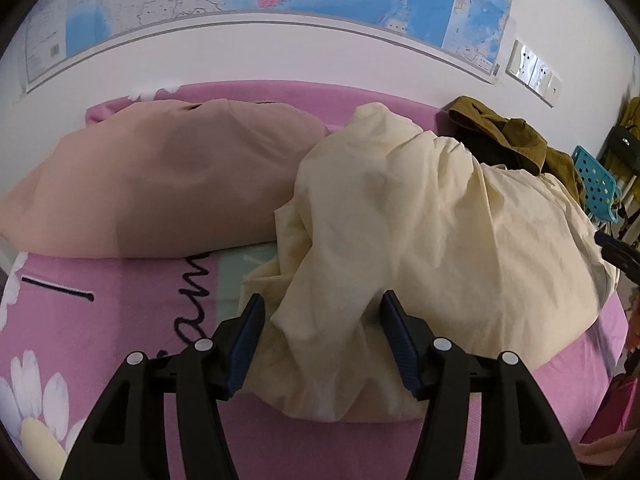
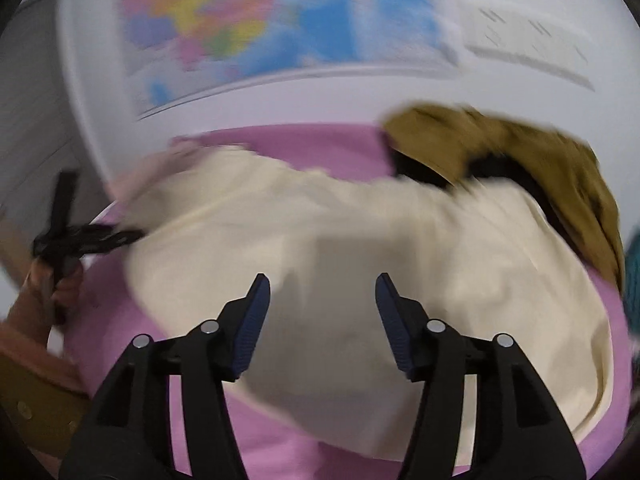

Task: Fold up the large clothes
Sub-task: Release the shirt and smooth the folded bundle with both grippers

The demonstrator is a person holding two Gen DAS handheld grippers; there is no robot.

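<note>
Cloth [image 1: 420, 208] lies crumpled on the bed [image 1: 120, 300], right of the pillow [image 1: 160, 184], not yet spread for folding. Left gripper [image 1: 322, 344] has fingers spread astride a near fold, unpinched, likely to grab it. Right gripper [image 2: 322, 324] hangs spread, empty.

Two garments [image 1: 420, 208] [image 1: 516, 136], one pillow [image 1: 160, 184], two grippers [image 1: 322, 308] [image 2: 322, 288]

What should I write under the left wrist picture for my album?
Open left gripper reaching at a crumpled cream cloth on a pink bed, beside a peach pillow.
</note>
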